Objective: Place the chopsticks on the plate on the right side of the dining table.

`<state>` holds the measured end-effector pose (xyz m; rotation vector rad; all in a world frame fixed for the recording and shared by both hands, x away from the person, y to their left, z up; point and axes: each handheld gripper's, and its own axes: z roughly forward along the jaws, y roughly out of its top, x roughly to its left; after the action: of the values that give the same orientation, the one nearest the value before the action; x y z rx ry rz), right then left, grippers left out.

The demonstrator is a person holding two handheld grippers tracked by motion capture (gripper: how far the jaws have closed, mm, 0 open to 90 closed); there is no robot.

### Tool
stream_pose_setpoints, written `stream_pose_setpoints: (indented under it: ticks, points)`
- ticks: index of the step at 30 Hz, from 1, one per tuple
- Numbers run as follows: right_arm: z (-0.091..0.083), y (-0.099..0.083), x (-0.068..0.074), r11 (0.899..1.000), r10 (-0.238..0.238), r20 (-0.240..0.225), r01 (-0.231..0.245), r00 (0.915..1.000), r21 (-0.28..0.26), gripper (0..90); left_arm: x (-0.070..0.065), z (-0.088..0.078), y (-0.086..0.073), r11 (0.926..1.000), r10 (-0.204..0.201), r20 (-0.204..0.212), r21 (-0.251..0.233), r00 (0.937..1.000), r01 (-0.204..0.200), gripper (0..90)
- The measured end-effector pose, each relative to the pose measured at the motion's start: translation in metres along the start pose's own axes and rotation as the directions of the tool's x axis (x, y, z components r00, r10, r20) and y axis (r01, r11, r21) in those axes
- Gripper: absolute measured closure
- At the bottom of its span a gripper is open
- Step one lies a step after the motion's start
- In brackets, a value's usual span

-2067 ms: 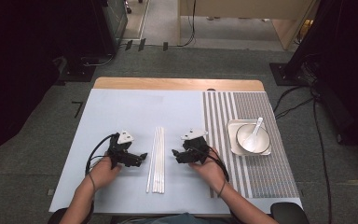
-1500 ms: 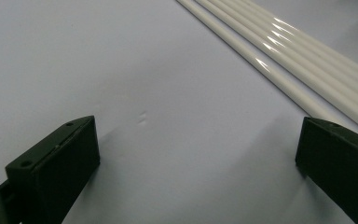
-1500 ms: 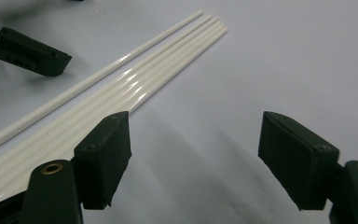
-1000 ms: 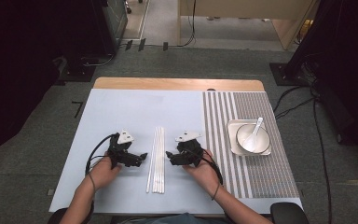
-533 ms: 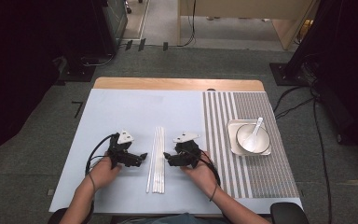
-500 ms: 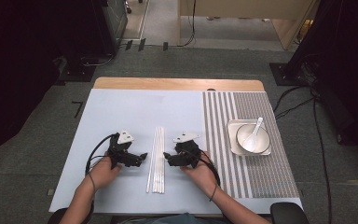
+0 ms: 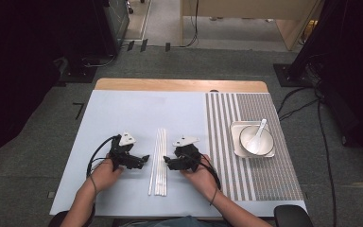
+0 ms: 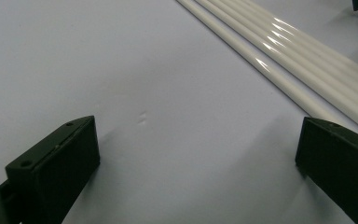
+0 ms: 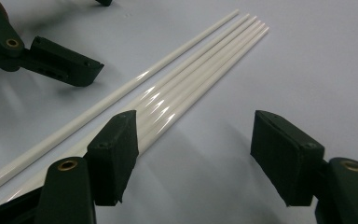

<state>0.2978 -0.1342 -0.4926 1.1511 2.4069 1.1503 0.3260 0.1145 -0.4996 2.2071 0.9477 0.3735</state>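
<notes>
Rods between my grippers

My right gripper [image 9: 193, 156], jaws apart and just closing on nothing, and my left gripper [image 8: 198, 158], jaws apart, flank white rods [image 7: 158, 161] mid-worktop; bowl [image 7: 256, 140] near right edge.

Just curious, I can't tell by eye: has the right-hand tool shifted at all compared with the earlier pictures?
Yes. The right tool has slid left across the table, closing in on the white sticks, which kept their place.

Both forearms enter from the near edge. Left gripper [image 7: 144, 157] rests low, pointing inward, jaws wide apart with nothing between them. Right gripper [image 7: 167, 164] faces it, jaws apart and just closing slightly, nothing gripped.
</notes>
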Motion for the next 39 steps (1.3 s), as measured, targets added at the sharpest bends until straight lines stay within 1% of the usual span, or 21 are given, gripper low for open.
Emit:
stream_pose_setpoints:
  ticks: [7,17,19,22,27,34,38,39]
  points:
    - [0.0024,-0.001,0.0027,1.0,-0.01,-0.004,0.01,0.9999,0.006,33.2,-0.0001,0.0,0.0003,1.0,0.005,-0.003,0.002,1.0,-0.005,0.0]
    - [0.0027,-0.0011,0.0037,1.0,-0.023,-0.004,0.023,0.9997,0.001,35.0,-0.0003,0.0001,0.0005,1.0,0.003,-0.004,0.003,1.0,-0.003,0.0]
    - [0.0031,-0.0012,0.0049,1.0,-0.022,-0.006,0.022,0.9997,0.0,35.1,-0.001,0.0005,0.0026,0.9999,-0.003,-0.011,0.017,0.9999,0.003,0.0]
    - [0.004,-0.0018,0.0064,0.999,-0.033,-0.009,0.033,0.9994,0.005,36.1,-0.0016,0.0011,0.0057,0.9993,-0.01,-0.015,0.037,0.9998,0.01,0.0]
    - [0.0041,-0.0023,0.0067,0.999,-0.044,-0.005,0.044,0.999,0.007,37.6,-0.0018,0.0012,0.0085,0.9981,-0.006,-0.017,0.06,0.9998,0.007,0.0]
    - [0.0029,-0.0023,0.0062,0.999,-0.052,-0.003,0.052,0.9987,0.013,44.3,-0.0022,0.0016,0.0086,0.9981,-0.015,-0.022,0.06,0.9996,0.016,0.0]
    - [0.0018,-0.0022,0.0071,0.998,-0.061,-0.005,0.061,0.9981,0.019,54.3,-0.002,0.0015,0.0063,0.999,-0.017,-0.02,0.04,0.9997,0.018,0.0]
    - [0.0012,-0.0019,0.0076,0.998,-0.057,-0.001,0.057,0.9984,0.024,59.0,-0.0019,0.0015,0.0057,0.9992,-0.017,-0.019,0.035,0.9997,0.017,0.0]
